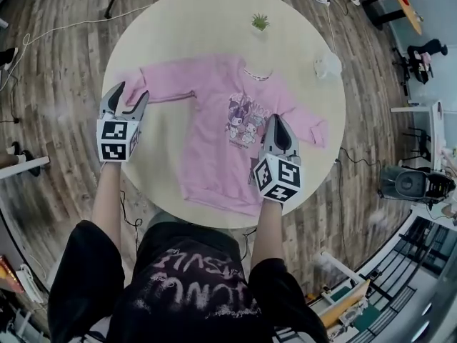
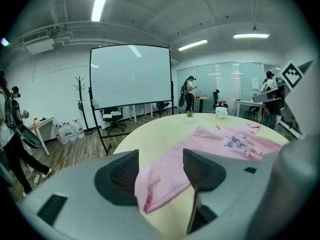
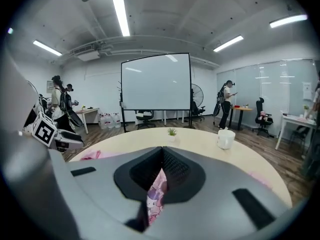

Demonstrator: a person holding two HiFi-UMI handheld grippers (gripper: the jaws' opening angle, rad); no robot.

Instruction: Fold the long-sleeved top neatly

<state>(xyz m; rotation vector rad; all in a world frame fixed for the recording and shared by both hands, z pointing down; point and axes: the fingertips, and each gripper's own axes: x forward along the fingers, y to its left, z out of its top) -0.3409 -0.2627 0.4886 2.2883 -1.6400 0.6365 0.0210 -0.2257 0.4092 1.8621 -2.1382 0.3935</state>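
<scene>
We are holding the left gripper [image 2: 160,171] wide around the sleeve cuff [image 2: 150,194], unpinched | right gripper [image 1: 275,120] closed, empty | pink long-sleeved top [image 1: 214,120] lying flat mid round table [image 1: 186,27] | soft, limp, light: we are favouring cuffs, hem | only gripper views are showing the projection screen [image 3: 156,86] beyond the table.
</scene>
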